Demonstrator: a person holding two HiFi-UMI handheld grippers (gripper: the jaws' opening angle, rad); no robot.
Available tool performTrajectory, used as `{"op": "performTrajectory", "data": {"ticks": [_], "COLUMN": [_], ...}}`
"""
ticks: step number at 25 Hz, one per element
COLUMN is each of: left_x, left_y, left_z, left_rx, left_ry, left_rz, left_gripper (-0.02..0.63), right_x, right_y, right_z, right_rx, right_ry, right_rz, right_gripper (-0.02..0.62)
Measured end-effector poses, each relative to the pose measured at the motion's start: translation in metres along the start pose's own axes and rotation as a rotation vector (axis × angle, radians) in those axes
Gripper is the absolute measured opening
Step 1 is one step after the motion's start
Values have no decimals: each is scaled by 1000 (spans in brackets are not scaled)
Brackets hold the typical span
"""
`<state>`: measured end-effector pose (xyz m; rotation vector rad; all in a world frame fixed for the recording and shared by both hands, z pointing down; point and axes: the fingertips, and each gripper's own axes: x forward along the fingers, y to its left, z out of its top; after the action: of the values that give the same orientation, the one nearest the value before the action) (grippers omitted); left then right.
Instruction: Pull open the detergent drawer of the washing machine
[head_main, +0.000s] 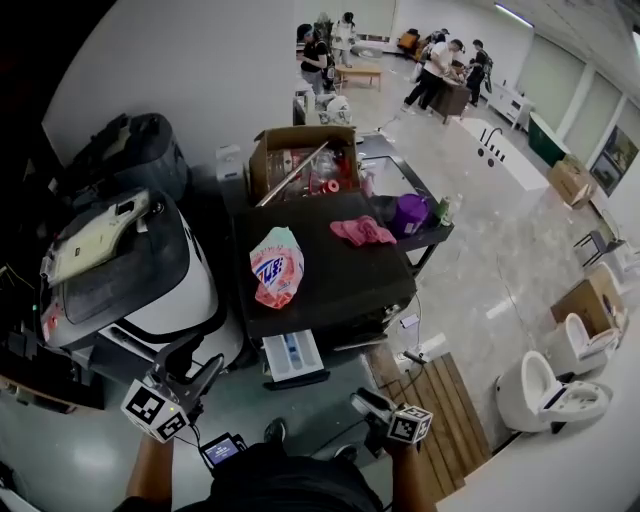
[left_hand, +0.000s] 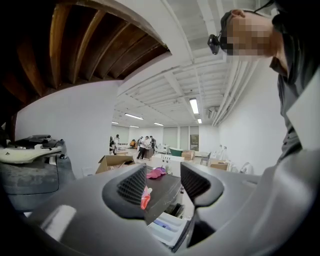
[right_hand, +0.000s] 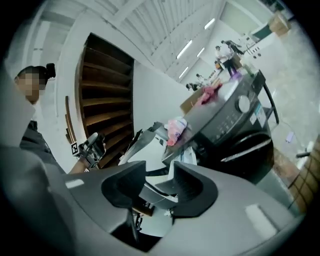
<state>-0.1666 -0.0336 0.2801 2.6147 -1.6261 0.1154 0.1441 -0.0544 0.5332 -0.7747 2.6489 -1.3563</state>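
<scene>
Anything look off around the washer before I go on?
No spill or damage shows. The drawer juts out of the washer front, already open. A detergent bag lies flat on the washer's top, and a crumpled pink cloth lies further back.

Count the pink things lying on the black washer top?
2: a detergent bag near the front edge, and a crumpled cloth farther back, to the right. The cardboard box might hide more.
</scene>
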Motion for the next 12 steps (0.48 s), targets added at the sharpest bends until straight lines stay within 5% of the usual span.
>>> {"op": "performTrajectory", "data": {"ticks": [1, 5, 12], "left_x": [2, 7, 16], "left_y": [-6, -25, -52], "left_z": [3, 14, 24], "left_rx": [4, 26, 59], "left_ry": [-9, -36, -53], "left_rz": [-5, -17, -17], "left_gripper": [265, 265, 265], "right_x": [-12, -59, -126], "right_y": [8, 52, 139], "right_z": [18, 87, 178], "right_rx": [-34, -215, -644], "right_ry": [-41, -191, -244], "right_rz": [-10, -40, -259], "right_gripper": [125, 3, 3]}}
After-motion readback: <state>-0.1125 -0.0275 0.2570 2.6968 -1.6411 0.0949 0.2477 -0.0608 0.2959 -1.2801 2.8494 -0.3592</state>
